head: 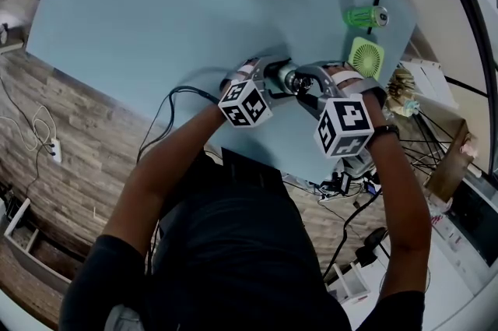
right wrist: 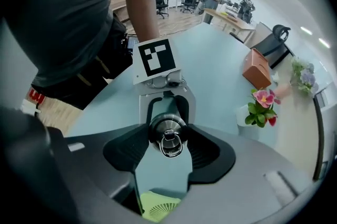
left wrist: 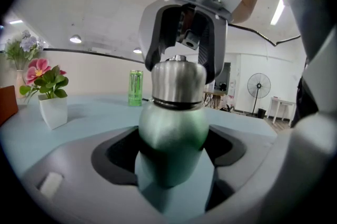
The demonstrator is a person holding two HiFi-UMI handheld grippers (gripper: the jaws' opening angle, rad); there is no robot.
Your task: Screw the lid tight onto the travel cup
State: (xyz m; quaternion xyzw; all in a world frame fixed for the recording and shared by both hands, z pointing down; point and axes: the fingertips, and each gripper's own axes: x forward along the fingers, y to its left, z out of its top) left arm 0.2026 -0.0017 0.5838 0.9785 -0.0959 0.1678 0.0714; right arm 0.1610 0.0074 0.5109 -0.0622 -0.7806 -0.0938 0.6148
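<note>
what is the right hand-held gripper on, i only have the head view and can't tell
Observer: Its own view shows the right hand-held gripper shut on the steel lid, with the ring on top.
Operator: and the left one
Observer: The left hand-held gripper is shut on the cup, on its green body below the lid.
Operator: lid fully down
Observer: A thin dark band shows between lid and body. I cannot tell whether it is tight.
</note>
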